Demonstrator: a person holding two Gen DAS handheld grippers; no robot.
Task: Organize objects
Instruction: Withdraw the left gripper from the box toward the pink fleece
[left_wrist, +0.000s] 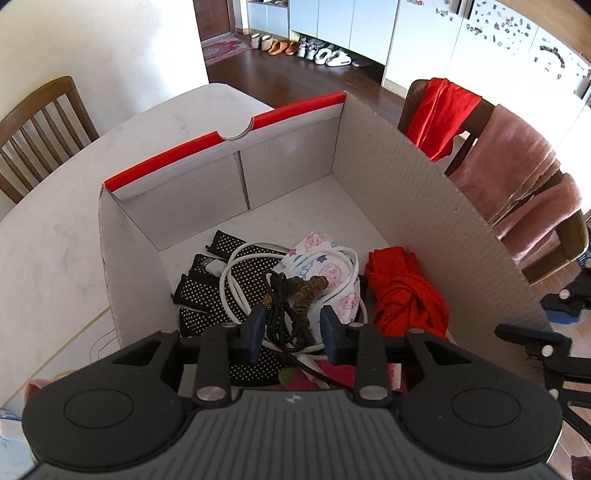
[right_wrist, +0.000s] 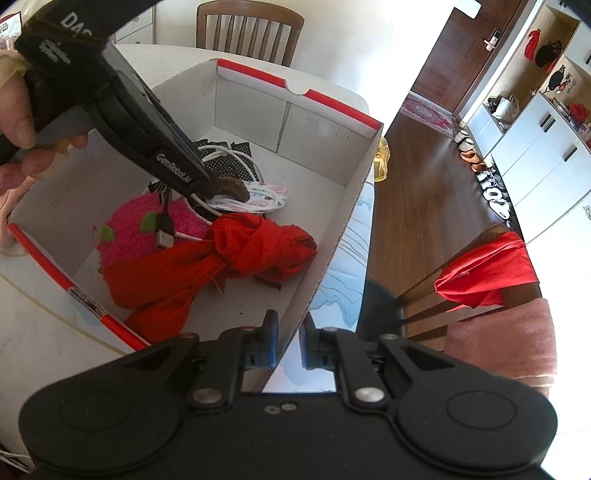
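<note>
My left claw (left_wrist: 293, 334) hangs inside the cardboard box (left_wrist: 406, 192), low in the left wrist frame, over the cable coil (left_wrist: 236, 284). The dotted gloves (left_wrist: 207, 291) lie left of centre under that coil, the printed face mask (left_wrist: 328, 266) lies at centre, and the knotted scarf (left_wrist: 402, 295) lies right of it against the box wall. The scrunchie (left_wrist: 306, 291) rests on the mask. The box stands on the worktop (left_wrist: 55, 229). A chair (left_wrist: 40, 129) stands at upper left behind the worktop. My right claw (right_wrist: 288, 338) straddles the box's near wall, bottom centre of its frame.
</note>
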